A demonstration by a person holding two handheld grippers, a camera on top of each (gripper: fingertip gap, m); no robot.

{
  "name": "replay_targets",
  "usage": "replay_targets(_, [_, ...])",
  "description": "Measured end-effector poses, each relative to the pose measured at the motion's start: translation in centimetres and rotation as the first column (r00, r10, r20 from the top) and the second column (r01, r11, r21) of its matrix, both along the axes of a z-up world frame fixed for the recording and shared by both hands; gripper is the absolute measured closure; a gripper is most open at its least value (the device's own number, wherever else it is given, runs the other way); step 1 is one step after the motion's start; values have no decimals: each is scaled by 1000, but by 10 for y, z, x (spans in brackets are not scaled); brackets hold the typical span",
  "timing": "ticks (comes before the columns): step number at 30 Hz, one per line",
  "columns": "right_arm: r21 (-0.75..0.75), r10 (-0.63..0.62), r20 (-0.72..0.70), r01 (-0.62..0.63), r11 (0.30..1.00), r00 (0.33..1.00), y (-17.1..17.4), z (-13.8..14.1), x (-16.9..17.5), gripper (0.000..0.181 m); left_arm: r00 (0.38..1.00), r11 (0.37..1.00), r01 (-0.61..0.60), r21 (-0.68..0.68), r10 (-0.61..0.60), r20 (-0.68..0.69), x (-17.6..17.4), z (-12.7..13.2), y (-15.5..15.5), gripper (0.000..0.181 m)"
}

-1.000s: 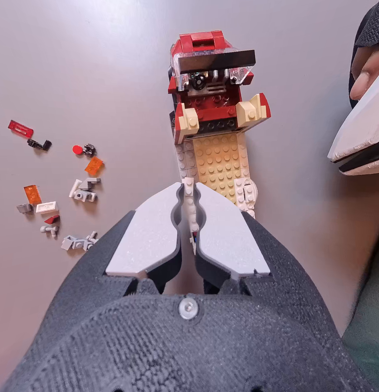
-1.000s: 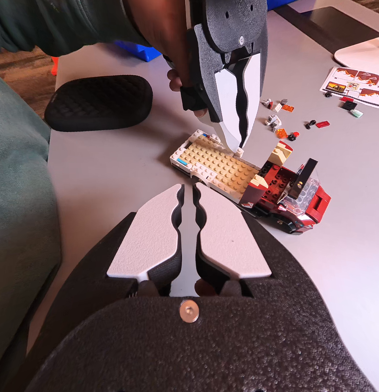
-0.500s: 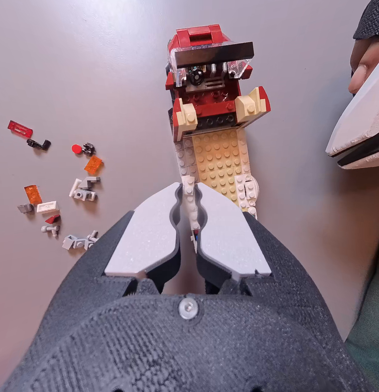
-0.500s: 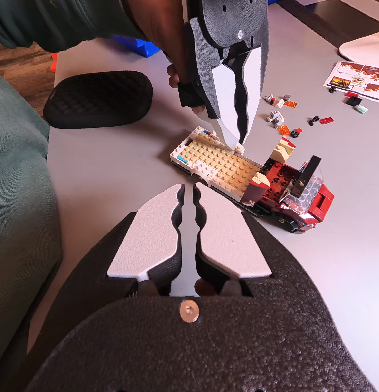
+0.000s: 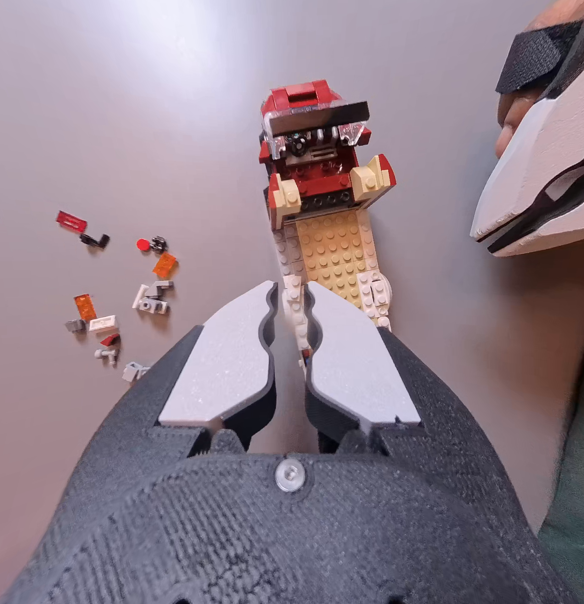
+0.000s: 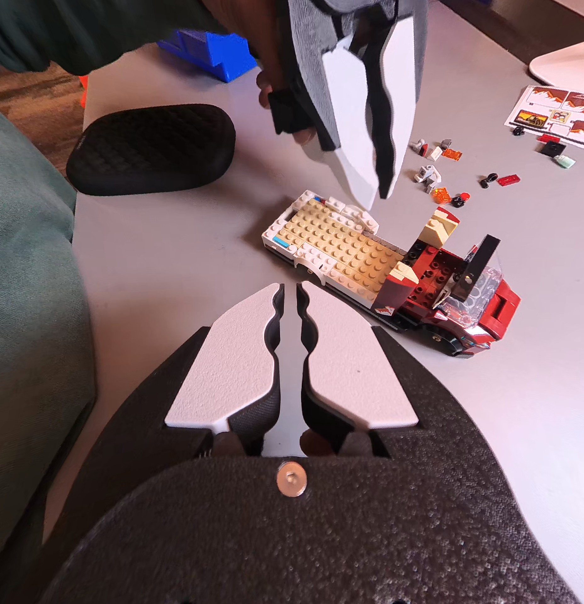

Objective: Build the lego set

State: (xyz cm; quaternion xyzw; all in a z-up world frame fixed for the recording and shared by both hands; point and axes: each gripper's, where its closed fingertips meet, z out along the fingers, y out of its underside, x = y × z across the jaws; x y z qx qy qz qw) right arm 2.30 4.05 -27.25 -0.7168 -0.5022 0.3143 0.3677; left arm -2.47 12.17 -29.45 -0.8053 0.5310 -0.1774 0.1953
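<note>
Both tools empty: left tool (image 6: 375,196) parted above the truck (image 6: 382,274), right tool (image 6: 290,289) nearly closed.

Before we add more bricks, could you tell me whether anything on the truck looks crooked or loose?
Yes: the black plate above the truck's clear windshield stands tilted up rather than flat, and both tan-and-red door pieces are splayed outward. Nothing looks broken.
</note>
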Motion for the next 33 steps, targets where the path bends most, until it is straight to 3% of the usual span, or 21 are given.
replay_targets(6, [0,2,8,-2,1000,1000,0,-2,-1,174,998,999,45,-26,-46,-48,-1,0,4,178])
replay_targets(19, [10,-7,4,7,1000,1000,1,2,2,174,974,987,136,-85,-149,-172,3,-16,-3,173])
replay_targets(33, [11,-9,9,9,1000,1000,0,2,2,174,998,994,-15,-106,9,-57,5,-17,-1,175])
